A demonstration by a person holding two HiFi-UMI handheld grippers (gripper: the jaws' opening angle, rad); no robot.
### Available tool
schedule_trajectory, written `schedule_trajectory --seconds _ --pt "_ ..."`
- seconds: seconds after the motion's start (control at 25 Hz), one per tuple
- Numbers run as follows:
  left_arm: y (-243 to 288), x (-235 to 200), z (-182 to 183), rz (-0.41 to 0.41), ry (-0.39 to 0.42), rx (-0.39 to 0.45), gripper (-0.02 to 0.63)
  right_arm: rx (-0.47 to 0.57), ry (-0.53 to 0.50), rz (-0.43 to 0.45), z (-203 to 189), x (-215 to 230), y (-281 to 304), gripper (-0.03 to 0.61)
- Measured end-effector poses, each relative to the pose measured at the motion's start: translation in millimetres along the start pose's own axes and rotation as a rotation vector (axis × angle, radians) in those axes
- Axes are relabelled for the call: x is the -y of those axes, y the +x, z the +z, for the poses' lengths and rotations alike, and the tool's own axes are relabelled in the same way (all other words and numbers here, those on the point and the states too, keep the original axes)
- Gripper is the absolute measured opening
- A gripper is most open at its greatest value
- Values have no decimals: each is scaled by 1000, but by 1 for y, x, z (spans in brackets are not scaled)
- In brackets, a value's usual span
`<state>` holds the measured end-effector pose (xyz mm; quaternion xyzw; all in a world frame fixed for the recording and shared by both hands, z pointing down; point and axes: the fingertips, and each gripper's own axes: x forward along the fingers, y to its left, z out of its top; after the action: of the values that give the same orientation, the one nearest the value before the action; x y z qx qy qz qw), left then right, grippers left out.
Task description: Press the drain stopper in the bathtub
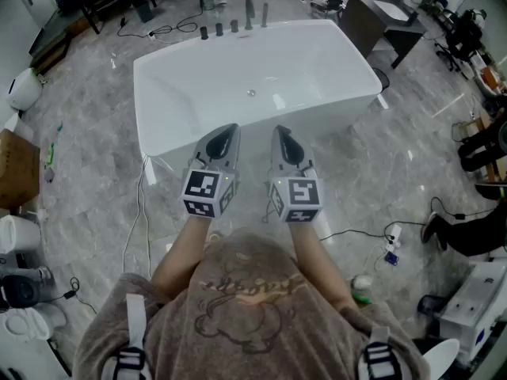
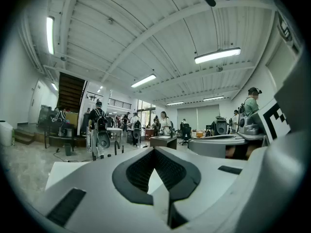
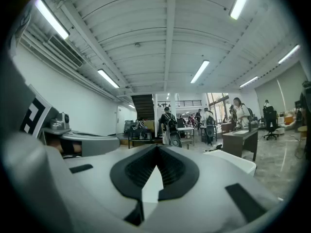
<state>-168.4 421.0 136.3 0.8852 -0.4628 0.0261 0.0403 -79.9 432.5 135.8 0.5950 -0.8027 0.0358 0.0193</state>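
Observation:
A white freestanding bathtub stands on the grey marble floor. Its small round metal drain stopper sits mid-floor of the basin, uncovered. My left gripper and right gripper are held side by side at the tub's near rim, well short of the stopper. Both point level across the room, over the tub. In the left gripper view the left gripper has its jaws together with nothing between them. The right gripper looks the same in the right gripper view. The stopper appears in neither gripper view.
Dark tap fittings line the tub's far rim. Cables trail over the floor left of the tub, and more to the right. A dark cabinet stands at the far right corner. A person's legs rest at the right edge, boxes at the left.

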Motion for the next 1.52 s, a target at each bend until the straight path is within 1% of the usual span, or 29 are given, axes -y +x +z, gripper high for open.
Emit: schedule_trajectory --seconds 0.2,0.36,0.76,1.0,1.2,1.36,1.52 --pt "4 1 -1 7 6 0 0 10 3 0 0 4 1 -5" --pt "8 2 -1 26 8 -1 0 18 14 25 1 10 1 -3" --pt "27 27 -9 73 11 6 0 29 -26 78 1 52 -13 -3" --pt "41 29 -17 72 7 -16 0 47 -4 77 0 64 -6 -3" --pt "71 25 -17 59 17 -2 0 49 -5 61 -8 83 11 -3" --pt "104 15 -17 42 17 11 0 41 -4 41 -15 103 37 -3" --pt "135 1 -14 22 15 14 0 40 -7 36 -15 113 70 -3"
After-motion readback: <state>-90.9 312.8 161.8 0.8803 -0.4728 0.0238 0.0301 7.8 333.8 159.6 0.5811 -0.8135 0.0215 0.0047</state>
